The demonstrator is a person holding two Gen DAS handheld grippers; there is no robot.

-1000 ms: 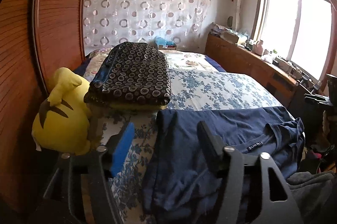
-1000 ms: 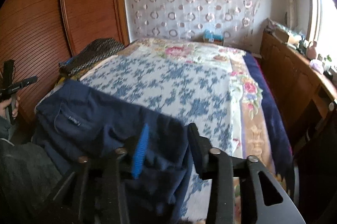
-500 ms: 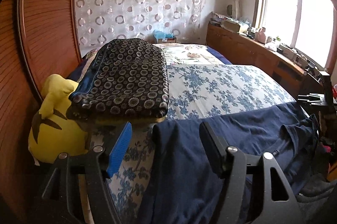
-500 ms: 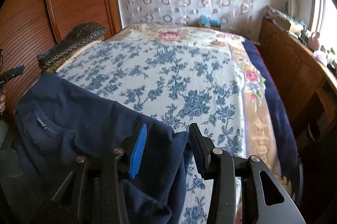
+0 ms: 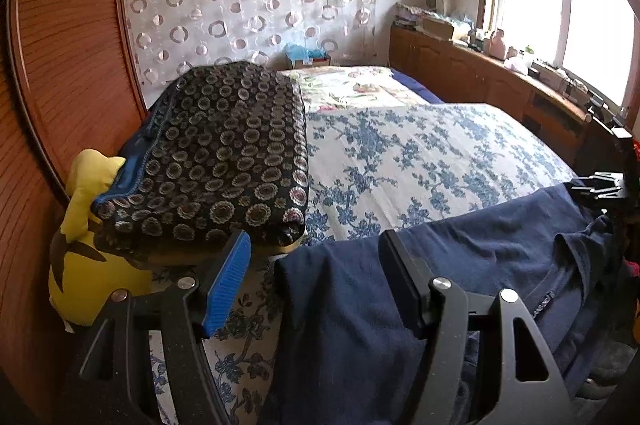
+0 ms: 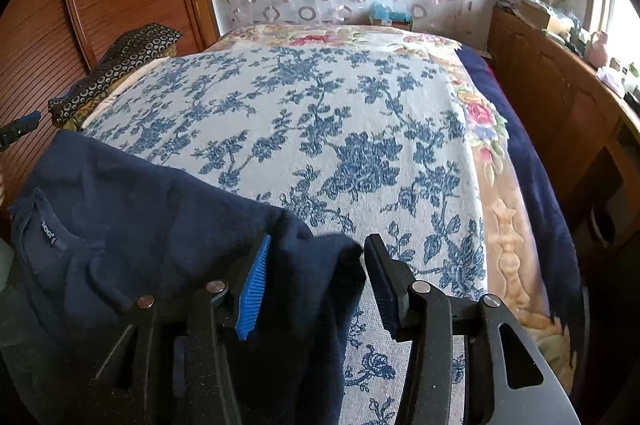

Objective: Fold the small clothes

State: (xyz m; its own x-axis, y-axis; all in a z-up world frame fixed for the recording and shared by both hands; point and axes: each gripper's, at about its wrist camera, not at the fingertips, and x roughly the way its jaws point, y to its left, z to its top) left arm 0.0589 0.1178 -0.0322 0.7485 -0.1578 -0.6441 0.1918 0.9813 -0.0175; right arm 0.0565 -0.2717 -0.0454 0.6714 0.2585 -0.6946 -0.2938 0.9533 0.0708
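The left claw [image 5: 316, 281] is standing wide, with one edge of the dark blue shirt [image 5: 460, 265] lying between its pads, and nothing is squeezing the cloth. The right claw [image 6: 316, 281] has just been opening, and a bunched corner of the same shirt is sitting loose between its pads, so it looks like it is letting go. The shirt is lying across the near edge of the bed [image 6: 320, 129], and some of it is hanging off the side. It looks like it is being laid down flat there so it can be folded next. The collar with its little label [image 6: 50, 231] is facing up. Farther back on the left, a dotted folded blanket [image 5: 224, 153] is resting on the bed, with a yellow plush toy [image 5: 84, 265] tucked beside it, out of the way. Behind them a spotted curtain [image 5: 256, 1] is hanging.
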